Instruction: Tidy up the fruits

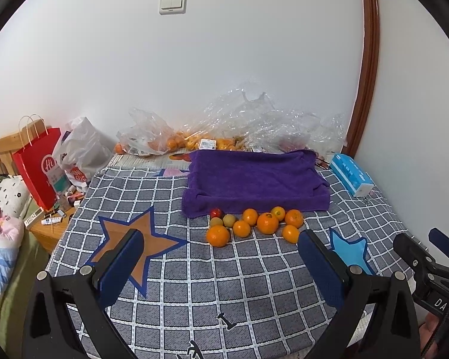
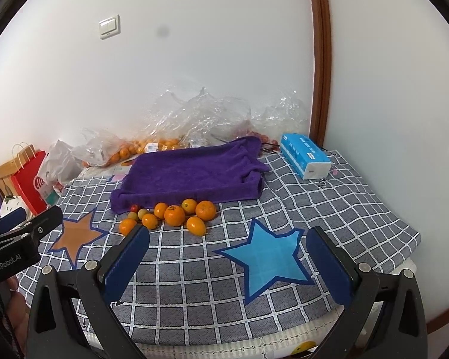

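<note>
A cluster of several oranges [image 1: 267,223] [image 2: 174,216], two small greenish fruits [image 1: 229,220] [image 2: 142,214] and one small red fruit [image 1: 215,212] [image 2: 133,207] lies on the checked cloth just in front of a purple towel-covered tray [image 1: 254,179] [image 2: 191,176]. My left gripper [image 1: 221,248] is open and empty, held above the cloth short of the fruits. My right gripper [image 2: 227,246] is open and empty over the blue star patch [image 2: 266,257], to the right of the fruits.
Clear plastic bags holding more oranges [image 1: 176,142] [image 2: 164,143] lie along the wall behind the tray. A blue tissue pack [image 1: 351,178] [image 2: 306,158] sits at the back right. A red paper bag [image 1: 40,167] and clutter stand left. An orange star patch [image 1: 134,245] marks the cloth.
</note>
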Action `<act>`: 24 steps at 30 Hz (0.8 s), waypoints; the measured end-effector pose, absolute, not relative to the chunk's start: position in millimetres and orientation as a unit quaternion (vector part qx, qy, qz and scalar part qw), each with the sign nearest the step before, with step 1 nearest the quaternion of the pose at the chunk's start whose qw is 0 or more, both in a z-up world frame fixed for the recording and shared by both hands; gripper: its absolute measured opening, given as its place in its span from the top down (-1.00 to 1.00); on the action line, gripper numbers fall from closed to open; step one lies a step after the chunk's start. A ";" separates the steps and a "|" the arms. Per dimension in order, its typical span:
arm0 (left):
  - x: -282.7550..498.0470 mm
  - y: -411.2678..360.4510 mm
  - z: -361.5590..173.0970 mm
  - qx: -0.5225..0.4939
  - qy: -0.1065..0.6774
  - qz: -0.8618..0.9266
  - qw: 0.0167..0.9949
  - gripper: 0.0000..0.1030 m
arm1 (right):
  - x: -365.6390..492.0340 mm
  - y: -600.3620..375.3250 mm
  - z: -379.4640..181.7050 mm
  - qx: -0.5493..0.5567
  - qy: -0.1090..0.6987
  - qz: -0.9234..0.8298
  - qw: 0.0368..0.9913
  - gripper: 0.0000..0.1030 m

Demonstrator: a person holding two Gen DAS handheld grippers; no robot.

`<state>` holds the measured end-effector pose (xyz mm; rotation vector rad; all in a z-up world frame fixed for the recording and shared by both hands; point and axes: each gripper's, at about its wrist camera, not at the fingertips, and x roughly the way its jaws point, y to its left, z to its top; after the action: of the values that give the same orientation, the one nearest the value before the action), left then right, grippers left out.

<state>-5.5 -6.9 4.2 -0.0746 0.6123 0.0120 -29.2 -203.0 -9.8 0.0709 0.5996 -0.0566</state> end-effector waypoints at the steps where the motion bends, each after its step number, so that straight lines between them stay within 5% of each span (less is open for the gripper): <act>1: -5.3 -6.5 4.1 -0.039 0.302 0.005 0.953 -1.00 | -29.1 -202.9 -9.9 0.034 0.296 -0.028 0.954 -1.00; 24: -8.2 -4.4 3.4 -0.043 0.300 0.002 0.953 -1.00 | -34.3 -202.3 -9.1 0.042 0.291 -0.025 0.956 -1.00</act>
<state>-8.2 -4.4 3.4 -0.0866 0.6099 0.0034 -34.3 -202.3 -9.1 0.0847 0.5904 -0.0501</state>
